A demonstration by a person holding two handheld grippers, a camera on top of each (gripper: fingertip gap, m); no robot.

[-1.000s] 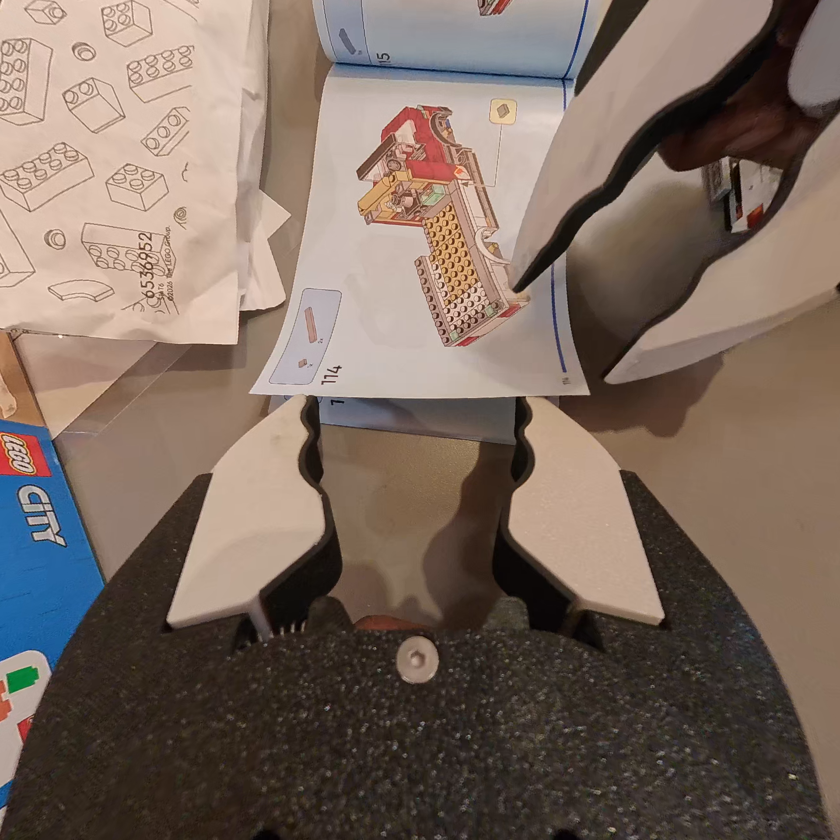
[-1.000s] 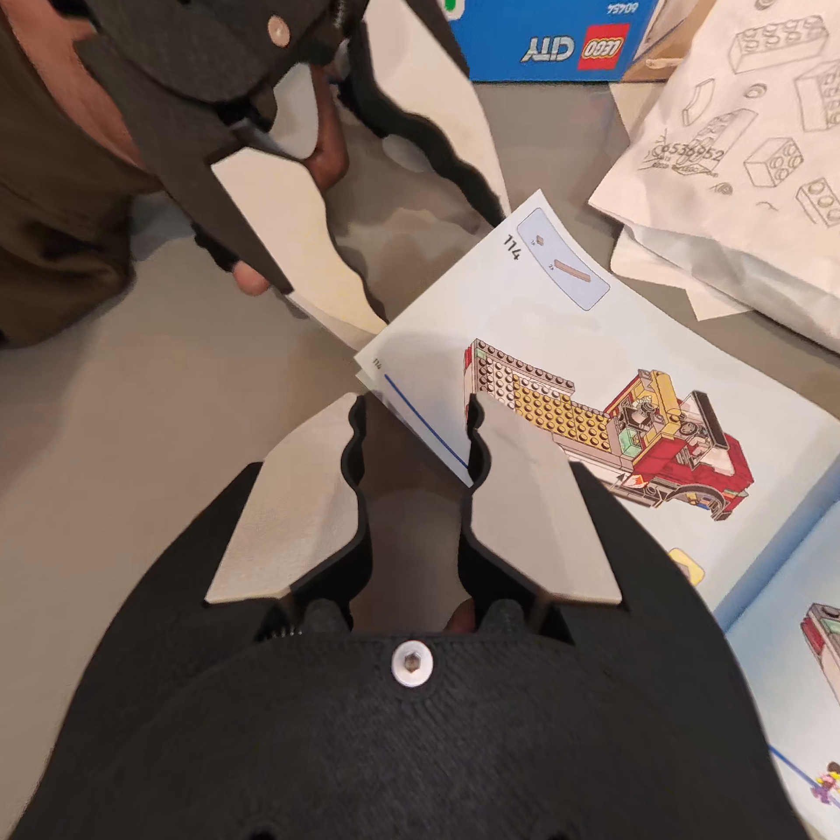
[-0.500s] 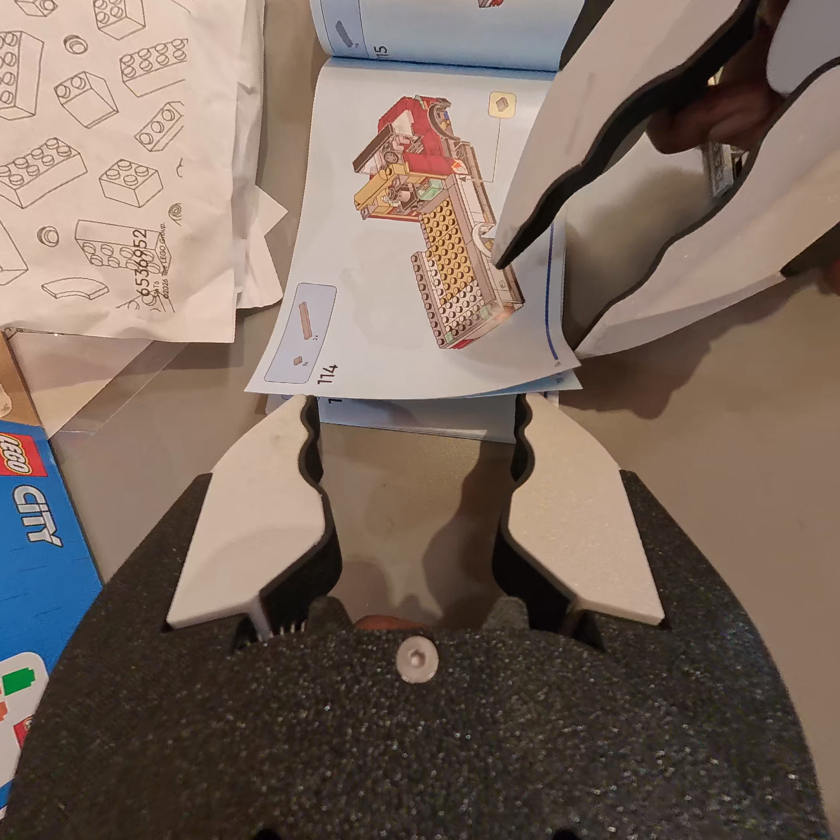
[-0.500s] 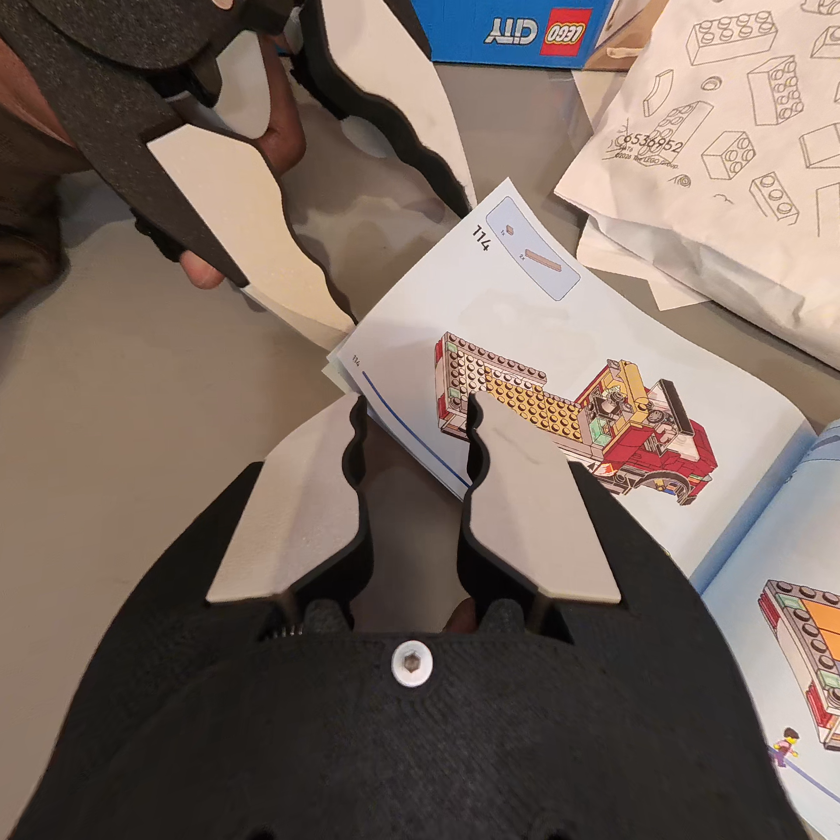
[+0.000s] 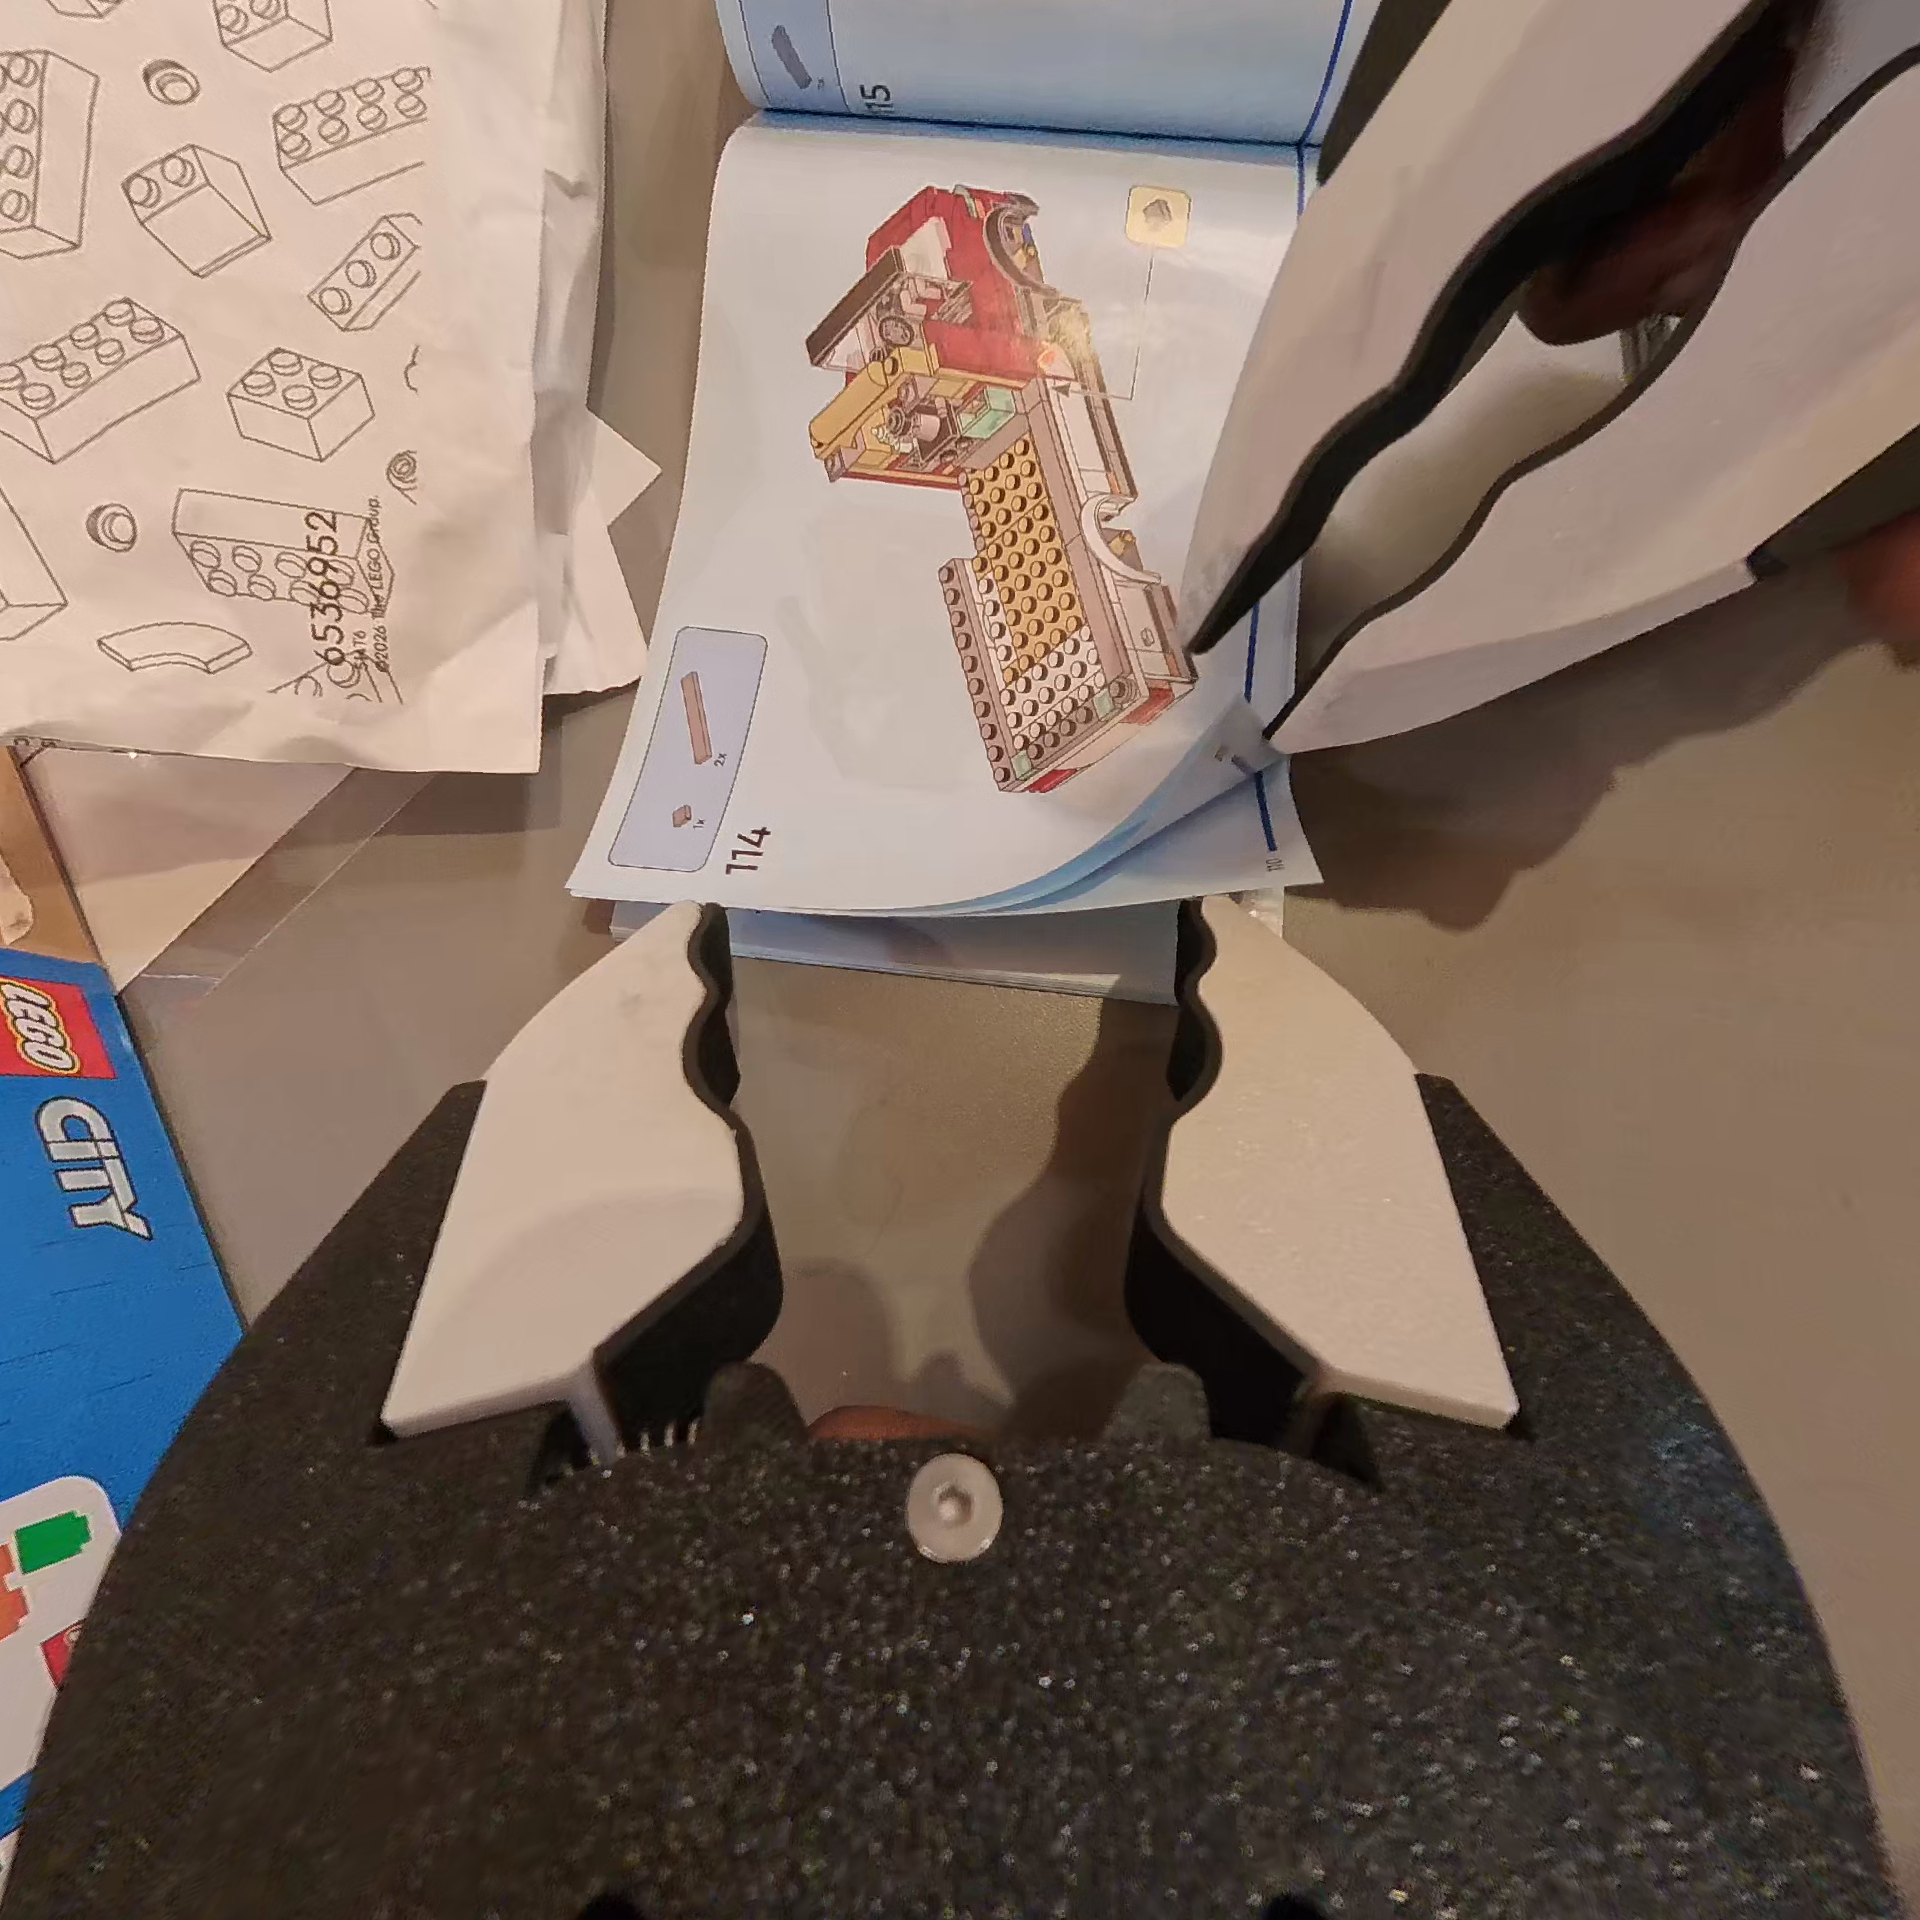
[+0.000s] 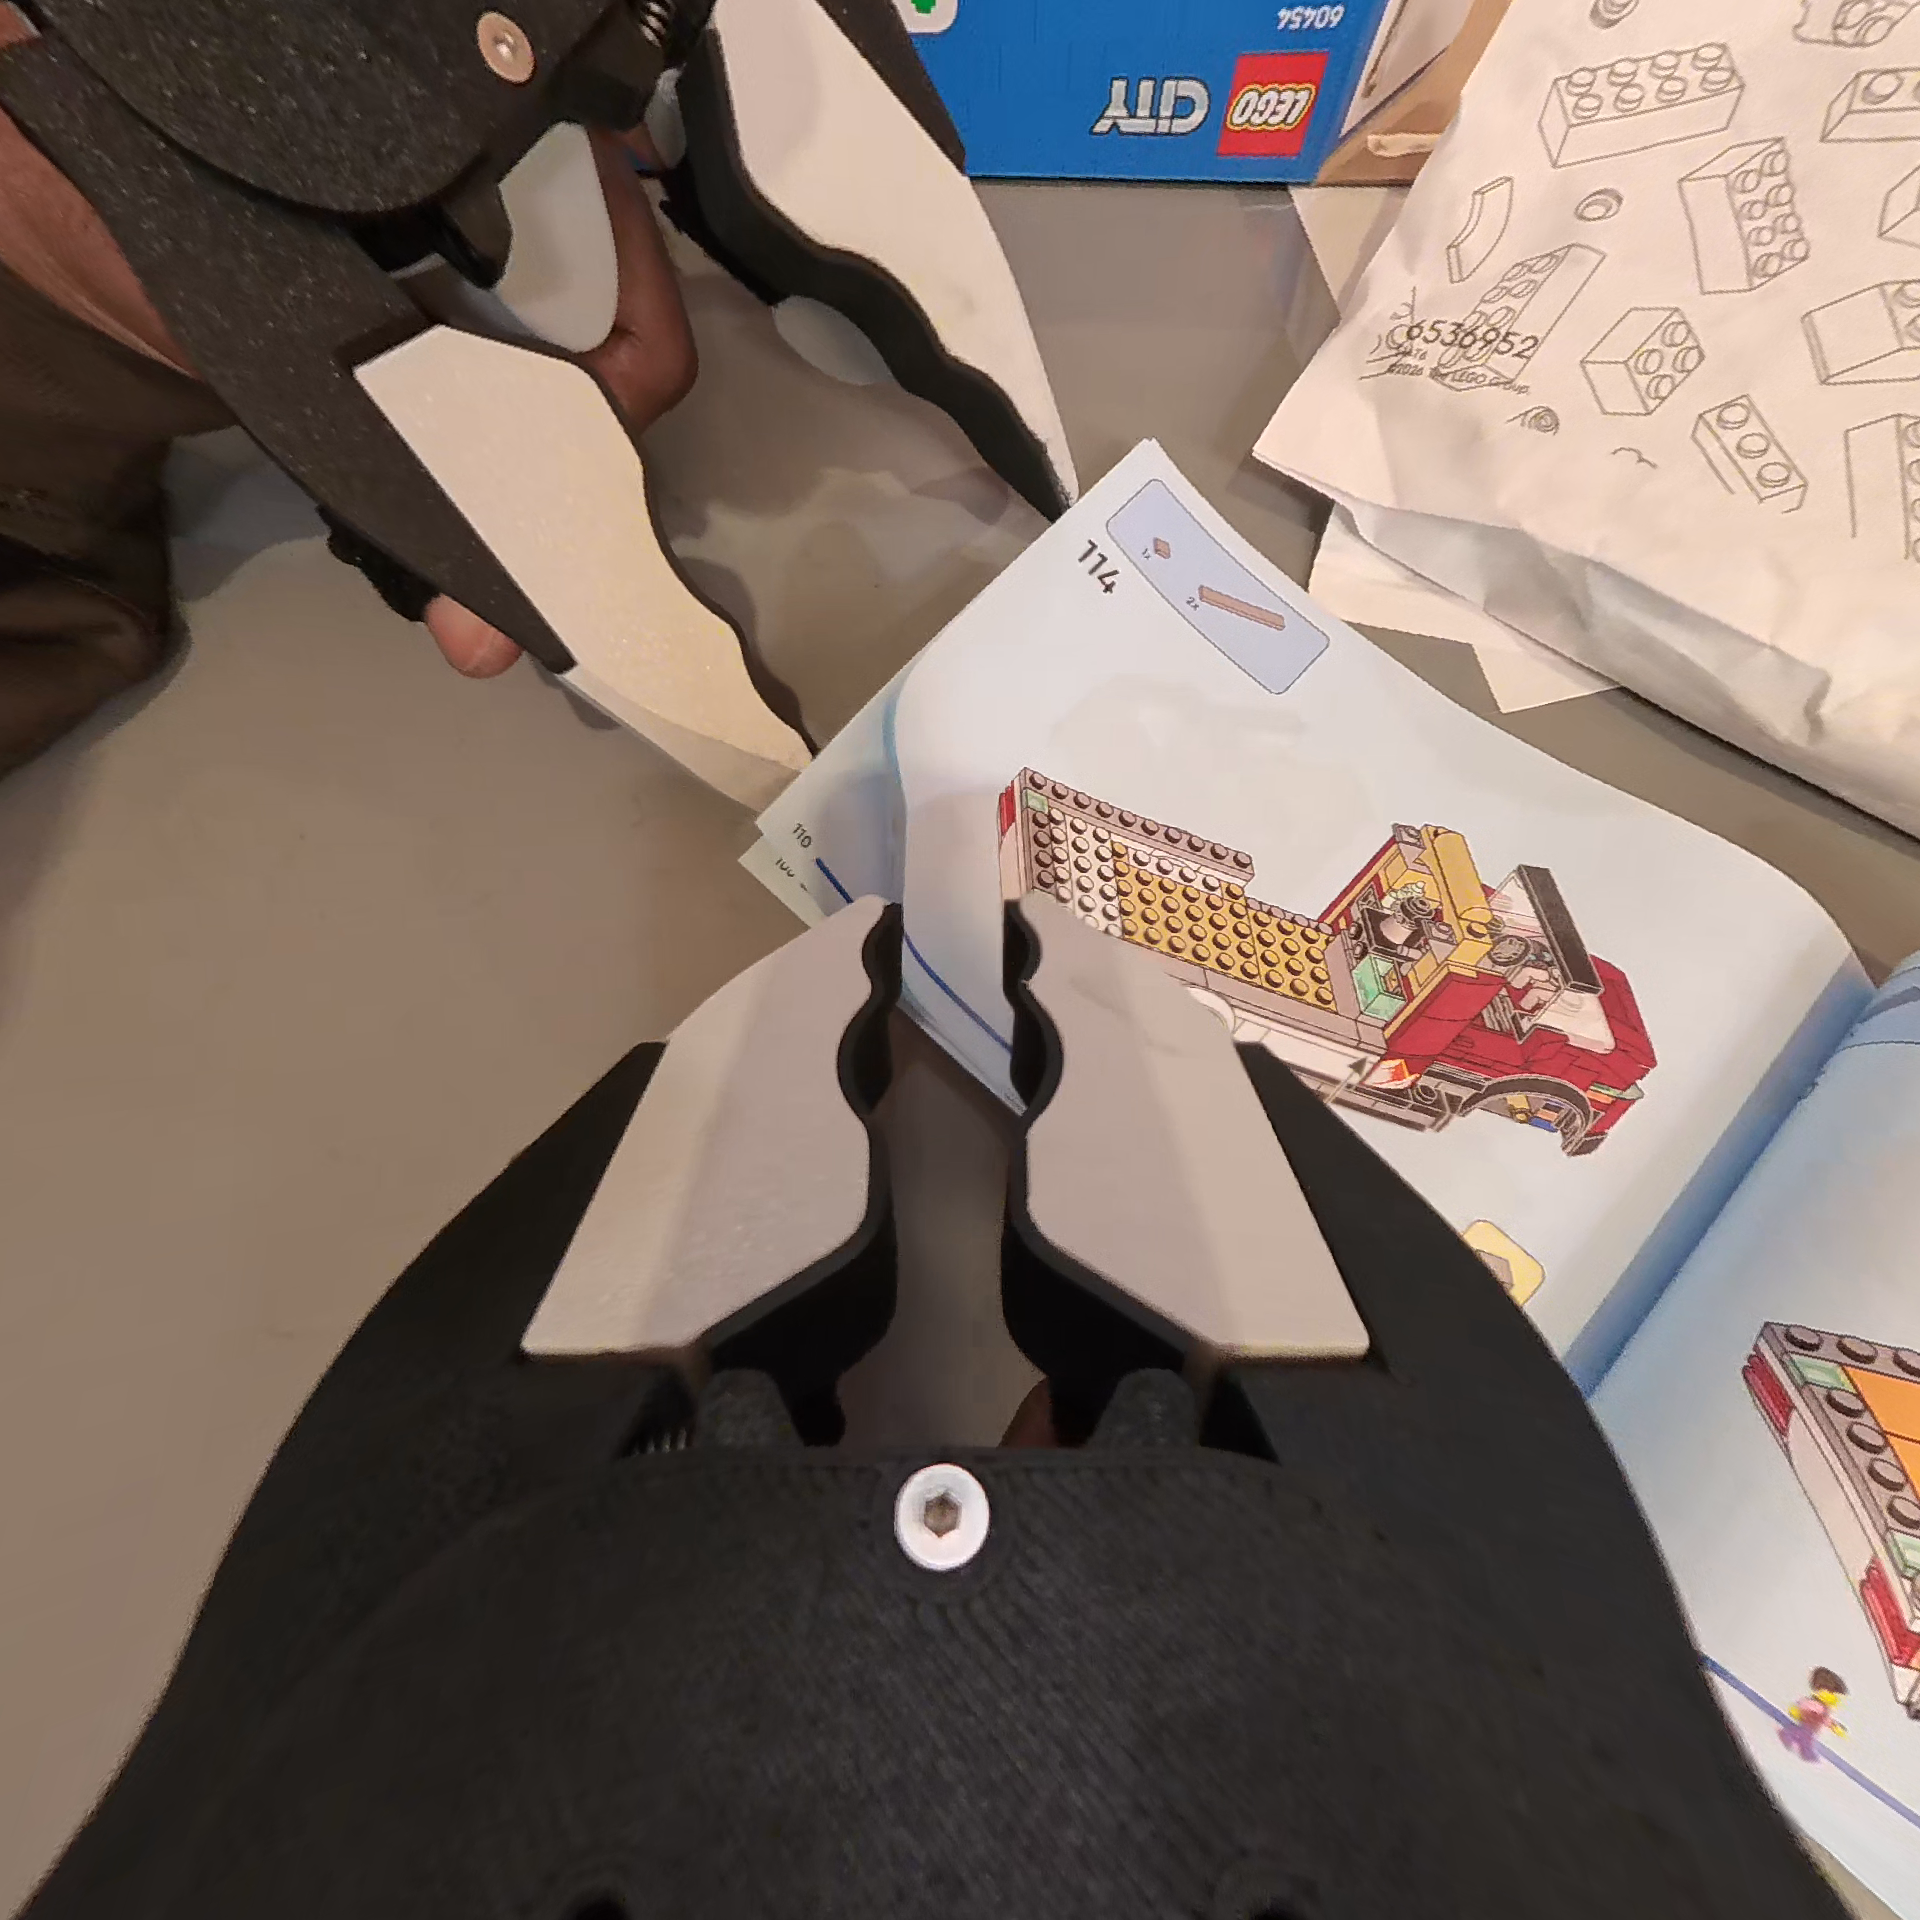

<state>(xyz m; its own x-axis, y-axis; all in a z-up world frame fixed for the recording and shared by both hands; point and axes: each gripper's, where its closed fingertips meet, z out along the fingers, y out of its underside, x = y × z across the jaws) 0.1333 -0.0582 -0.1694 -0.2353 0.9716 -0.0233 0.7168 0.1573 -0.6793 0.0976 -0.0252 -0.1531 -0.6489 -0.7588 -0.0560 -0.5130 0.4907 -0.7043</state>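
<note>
Count: two tongs, one instruction booklet, one blue box, one white paper bag printed with brick outlines, all on one grey desk (image 5: 1558, 1091).

Left tongs (image 5: 940, 914): jaws wide, nothing between them but bare desk. Their tips sit just at the near edge of the booklet (image 5: 883, 623), which lies open and flat in the middle of the desk. I cannot tell if they touch it.

Right tongs (image 6: 948, 914): jaws narrow, not fully closed, a slit showing between the tips. The outer corner of the booklet's top page (image 5: 1174, 769) sits in that slit, with one finger above and one below. The corner is curled up off the pages under it. The pads do not both press on the paper.

Blue box (image 5: 73, 1195): at the desk edge, to the left of the left tongs. Paper bag (image 5: 260, 364): beside the booklet, apart from both tongs, overlapping more white paper beneath it.

Left wrist view only: the fanned edges of several pages under the lifted corner, and the thick page stack at the booklet's near edge.

Right wrist view only: a hand (image 6: 634, 343) gripping the left tongs from behind, the facing page (image 6: 1818, 1507) with a second vehicle drawing, and the far end of the blue box next to the bag.
</note>
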